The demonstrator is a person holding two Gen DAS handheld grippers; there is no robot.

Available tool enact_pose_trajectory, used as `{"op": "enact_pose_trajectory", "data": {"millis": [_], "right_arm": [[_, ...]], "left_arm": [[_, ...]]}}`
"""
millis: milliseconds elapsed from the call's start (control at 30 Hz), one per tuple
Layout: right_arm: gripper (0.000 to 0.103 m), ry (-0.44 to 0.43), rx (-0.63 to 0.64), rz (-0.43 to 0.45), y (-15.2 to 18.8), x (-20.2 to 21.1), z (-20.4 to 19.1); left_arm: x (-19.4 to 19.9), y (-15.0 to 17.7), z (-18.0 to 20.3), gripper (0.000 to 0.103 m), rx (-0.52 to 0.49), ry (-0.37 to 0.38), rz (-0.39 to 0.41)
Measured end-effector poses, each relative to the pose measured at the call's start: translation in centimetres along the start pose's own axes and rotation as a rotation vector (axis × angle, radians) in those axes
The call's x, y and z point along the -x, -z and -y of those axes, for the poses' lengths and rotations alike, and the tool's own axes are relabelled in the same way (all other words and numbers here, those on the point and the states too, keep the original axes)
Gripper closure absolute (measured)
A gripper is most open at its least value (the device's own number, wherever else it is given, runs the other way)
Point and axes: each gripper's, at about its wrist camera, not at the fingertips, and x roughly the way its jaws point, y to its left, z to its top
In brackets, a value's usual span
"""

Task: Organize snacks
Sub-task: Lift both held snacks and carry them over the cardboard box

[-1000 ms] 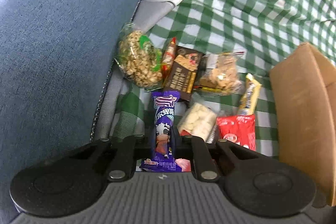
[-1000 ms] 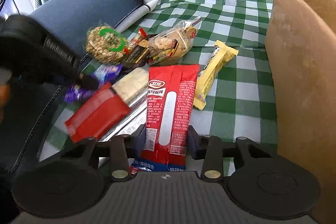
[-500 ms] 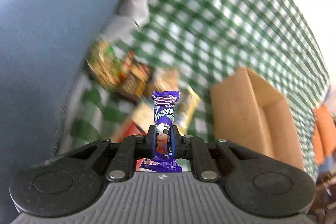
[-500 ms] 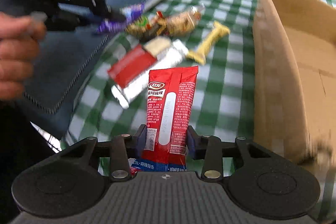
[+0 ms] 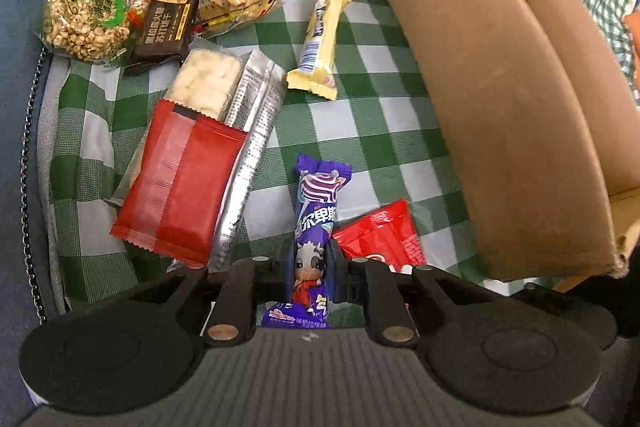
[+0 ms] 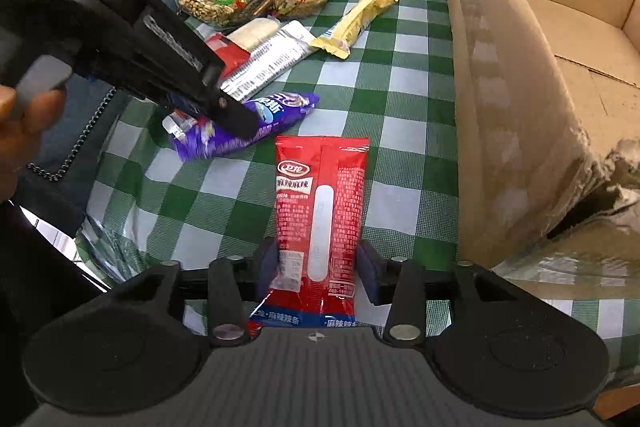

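Snacks (image 5: 224, 39) lie mostly in a loose heap on the checked cloth (image 5: 380, 131), well apart from the cardboard box (image 5: 500, 107), and two of them are being moved towards it. The left gripper (image 5: 312, 259) is pinched tight on a purple bar (image 5: 318, 211), gripping it near its lower end so most of the wrapper sticks out ahead. The right gripper (image 6: 318, 263) has just been opening its jaws. A red packet (image 6: 320, 195) sits between them, flat on the cloth beside the box wall, and the pads no longer seem to press it.

By my reading the step in hand is setting the red packet down in front of the box, with the purple bar next. The right gripper then needs to back straight off without dragging the packet. The left one needs to lower the purple bar just beside it, or lift it over the box wall, before letting go. Which spot is meant I cannot tell.

Only the right wrist view looks into the box, whose visible floor is bare, and shows its crushed near corner. It also shows a hand (image 6: 24, 115) squeezing the left gripper's trigger and the purple bar low over the cloth. The left wrist view spreads out the heap instead: a yellow bar (image 5: 320, 39) lying alone, and a red pack (image 5: 180, 187) resting on a silver one.
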Motion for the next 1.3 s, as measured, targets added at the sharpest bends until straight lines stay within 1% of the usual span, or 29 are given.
{"op": "enact_pose_trajectory", "data": {"millis": [100, 267, 300, 367, 467, 700, 1100, 1200, 1233, 1267, 1300], "right_arm": [[0.052, -0.002, 0.003, -0.005, 0.0, -0.2, 0.0], [0.047, -0.004, 0.003, -0.015, -0.2, -0.5, 0.2], [0.046, -0.005, 0.004, -0.015, -0.2, -0.6, 0.2], [0.043, -0.007, 0.006, -0.016, -0.2, -0.6, 0.1], [0.041, -0.003, 0.018, -0.018, -0.2, -0.7, -0.2], [0.04, 0.011, 0.047, -0.017, 0.0, -0.8, -0.5], [0.043, 0.042, 0.07, -0.009, 0.2, -0.7, -0.7], [0.047, 0.048, 0.073, -0.006, 0.2, -0.7, -0.6], [0.05, 0.08, 0.087, -0.006, 0.2, -0.6, -0.6], [0.054, 0.086, 0.091, -0.003, 0.2, -0.6, -0.6], [0.055, 0.089, 0.092, 0.0, 0.2, -0.5, -0.6]], "left_arm": [[-0.4, -0.5, 0.2, 0.084, 0.001, -0.005, -0.006], [-1.2, -0.6, 0.5, 0.078, -0.032, -0.023, -0.022], [-0.9, -0.1, 0.7, 0.078, -0.036, -0.025, -0.023], [-1.1, 0.0, 0.9, 0.077, -0.04, -0.029, -0.023], [-1.3, 0.1, 0.9, 0.077, -0.043, -0.033, -0.026], [-1.3, 0.0, 0.9, 0.077, -0.045, -0.03, -0.025], [-1.2, 0.1, 0.8, 0.077, -0.052, -0.025, -0.022], [-1.2, 0.0, 0.7, 0.077, -0.05, -0.025, -0.023], [-1.2, 0.0, 0.7, 0.078, -0.049, -0.025, -0.023], [-1.2, 0.0, 0.7, 0.079, -0.05, -0.025, -0.022], [-1.2, 0.0, 0.7, 0.08, -0.051, -0.024, -0.02]]}}
